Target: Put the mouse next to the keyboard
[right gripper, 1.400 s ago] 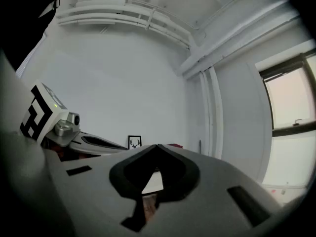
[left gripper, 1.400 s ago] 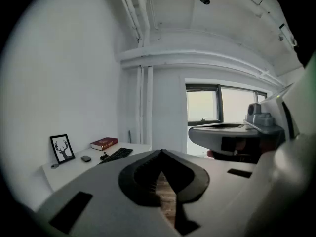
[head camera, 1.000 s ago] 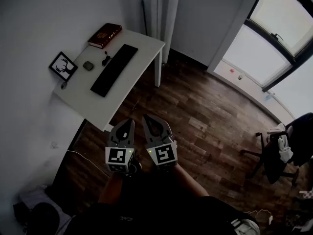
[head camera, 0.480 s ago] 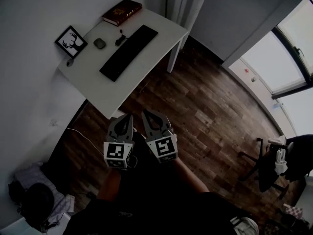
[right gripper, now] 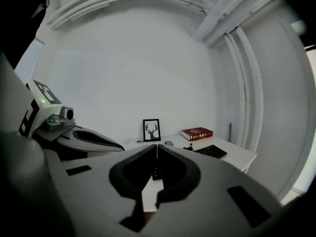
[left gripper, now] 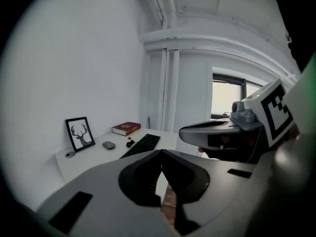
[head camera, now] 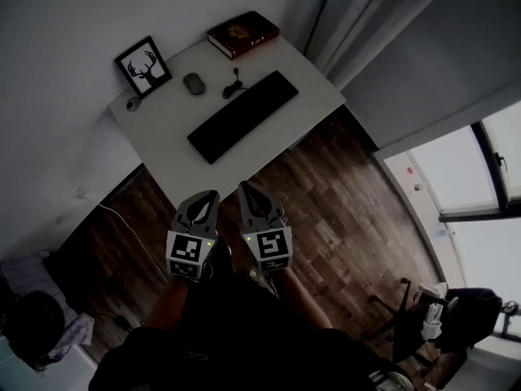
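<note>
A small grey mouse (head camera: 194, 83) lies on the white desk (head camera: 167, 141), between the deer picture and the black keyboard (head camera: 243, 116), a short gap from the keyboard's far side. The mouse (left gripper: 108, 144) and keyboard (left gripper: 141, 145) also show in the left gripper view, and the mouse (right gripper: 169, 143) and keyboard (right gripper: 212, 151) in the right gripper view. My left gripper (head camera: 208, 196) and right gripper (head camera: 247, 187) hang side by side over the wooden floor, short of the desk's near edge. Both are shut and hold nothing.
A framed deer picture (head camera: 143, 65) leans on the wall at the desk's back left. A red book (head camera: 242, 33) lies at the back right. A small dark cable clump (head camera: 233, 88) sits by the keyboard's far edge. A small round object (head camera: 133, 103) sits near the frame. Curtains (head camera: 358, 23) hang right of the desk.
Both grippers have come closer to the desk, which now stands nearer and more central in the head view. The jaws stay shut. Nothing on the desk has moved.
</note>
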Action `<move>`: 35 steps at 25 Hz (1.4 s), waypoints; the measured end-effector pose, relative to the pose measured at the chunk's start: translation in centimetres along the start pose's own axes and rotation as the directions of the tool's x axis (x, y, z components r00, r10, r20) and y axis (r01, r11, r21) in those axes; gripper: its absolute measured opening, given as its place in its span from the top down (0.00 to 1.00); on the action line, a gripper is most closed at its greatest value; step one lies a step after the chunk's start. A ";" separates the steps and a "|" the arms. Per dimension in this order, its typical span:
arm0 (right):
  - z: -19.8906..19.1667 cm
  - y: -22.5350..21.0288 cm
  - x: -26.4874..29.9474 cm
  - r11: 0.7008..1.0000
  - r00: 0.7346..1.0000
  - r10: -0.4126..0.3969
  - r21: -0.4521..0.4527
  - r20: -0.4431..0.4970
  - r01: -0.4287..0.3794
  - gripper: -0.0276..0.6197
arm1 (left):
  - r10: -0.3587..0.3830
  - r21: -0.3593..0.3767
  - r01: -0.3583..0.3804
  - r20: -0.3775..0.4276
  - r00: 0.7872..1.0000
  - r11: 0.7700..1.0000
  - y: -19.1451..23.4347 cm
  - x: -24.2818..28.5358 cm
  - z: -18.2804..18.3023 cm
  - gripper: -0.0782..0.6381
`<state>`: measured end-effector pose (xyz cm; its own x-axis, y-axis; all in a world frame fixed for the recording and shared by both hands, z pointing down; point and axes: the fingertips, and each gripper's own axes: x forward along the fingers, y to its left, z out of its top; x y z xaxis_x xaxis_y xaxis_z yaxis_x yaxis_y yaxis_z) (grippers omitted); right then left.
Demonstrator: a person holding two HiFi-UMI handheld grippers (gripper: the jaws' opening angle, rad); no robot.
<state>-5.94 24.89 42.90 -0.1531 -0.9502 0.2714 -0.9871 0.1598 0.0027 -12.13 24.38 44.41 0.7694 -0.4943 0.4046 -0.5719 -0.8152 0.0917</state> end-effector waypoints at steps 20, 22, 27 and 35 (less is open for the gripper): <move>3.9 1.5 19.8 0.973 0.963 0.218 -0.043 -0.156 -0.228 0.92 | 0.105 -0.122 -0.109 -0.040 0.994 0.987 17.3 5.9 2.0 0.89; 3.6 0.9 22.5 0.955 0.936 0.277 -0.045 -0.220 -0.293 0.92 | 0.138 -0.122 -0.143 -0.050 0.989 0.982 19.3 7.7 2.2 0.89; 3.0 -1.4 29.1 0.915 0.888 0.375 -0.045 -0.265 -0.400 0.92 | 0.205 -0.172 -0.209 -0.042 0.978 0.963 23.4 12.0 3.7 0.89; -0.9 -4.1 35.0 0.907 0.842 0.397 0.019 -0.365 -0.420 0.92 | 0.182 -0.236 -0.214 -0.150 0.972 0.948 27.6 18.1 2.1 0.89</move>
<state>-7.19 -8.81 53.30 -0.5045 -0.6386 0.5811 -0.8322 0.5390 -0.1302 -13.38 -7.66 52.37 0.6011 -0.5831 0.5465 -0.7737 -0.5960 0.2150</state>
